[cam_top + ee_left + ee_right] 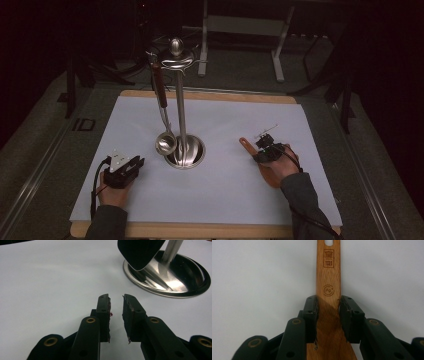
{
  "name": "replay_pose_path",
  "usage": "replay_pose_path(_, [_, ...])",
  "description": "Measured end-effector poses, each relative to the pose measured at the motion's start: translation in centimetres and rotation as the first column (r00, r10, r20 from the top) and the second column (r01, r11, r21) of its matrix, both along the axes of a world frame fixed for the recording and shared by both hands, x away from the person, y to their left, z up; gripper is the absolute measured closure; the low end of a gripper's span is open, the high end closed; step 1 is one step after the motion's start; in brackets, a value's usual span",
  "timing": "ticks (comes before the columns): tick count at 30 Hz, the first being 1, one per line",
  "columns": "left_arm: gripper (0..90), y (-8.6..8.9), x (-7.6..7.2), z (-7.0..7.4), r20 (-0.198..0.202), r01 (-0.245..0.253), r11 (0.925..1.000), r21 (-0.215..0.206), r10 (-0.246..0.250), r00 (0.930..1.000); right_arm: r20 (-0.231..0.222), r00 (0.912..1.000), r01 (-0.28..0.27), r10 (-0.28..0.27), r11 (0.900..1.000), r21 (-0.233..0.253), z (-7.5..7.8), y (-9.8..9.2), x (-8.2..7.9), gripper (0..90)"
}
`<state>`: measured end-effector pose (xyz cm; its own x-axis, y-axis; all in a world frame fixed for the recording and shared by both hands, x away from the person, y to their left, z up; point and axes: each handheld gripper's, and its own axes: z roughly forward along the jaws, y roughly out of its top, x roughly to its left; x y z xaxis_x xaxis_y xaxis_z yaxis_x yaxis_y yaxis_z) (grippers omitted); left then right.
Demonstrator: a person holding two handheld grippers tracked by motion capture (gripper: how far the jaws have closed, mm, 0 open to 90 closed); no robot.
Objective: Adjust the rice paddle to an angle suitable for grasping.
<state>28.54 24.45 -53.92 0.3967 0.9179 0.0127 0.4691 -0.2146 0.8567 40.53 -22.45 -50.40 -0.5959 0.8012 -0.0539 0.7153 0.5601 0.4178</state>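
Observation:
A wooden spatula (328,272) lies flat on the white table cover, its handle end with a hanging hole pointing away from me. My right gripper (328,301) has a jaw pressed against each edge of the handle. In the high view this gripper (263,146) sits right of centre, with the spatula (246,144) sticking out ahead of it. A steel utensil stand (183,105) rises from a round base (190,155) at mid-table, and a ladle (165,143) hangs from it. My left gripper (135,162) rests at the front left, jaws slightly apart and empty (116,301).
The white cover (225,200) lies on a wooden table with its front edge close to me. In the left gripper view the stand's base (175,282) and the dark ladle bowl (140,252) are just ahead to the right. Dark floor and metal frames lie beyond the table.

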Motion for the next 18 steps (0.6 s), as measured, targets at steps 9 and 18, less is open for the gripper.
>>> replay_pose_path(9, [75.6, 0.0, 0.0, 0.0, 0.000, 0.000, 1.0000, 0.002, 0.000, 1.0000, -0.042, 0.9982, -0.042, 0.043, 0.999, 0.013, 0.2, -0.8, -2.4, 68.1])
replay_pose_path(18, [75.5, 0.0, 0.0, 0.0, 0.000, -0.001, 1.0000, 0.004, 0.001, 1.0000, -0.083, 0.9915, -0.103, 0.101, 0.994, -0.023, 0.6, -0.4, -3.8, 68.2])
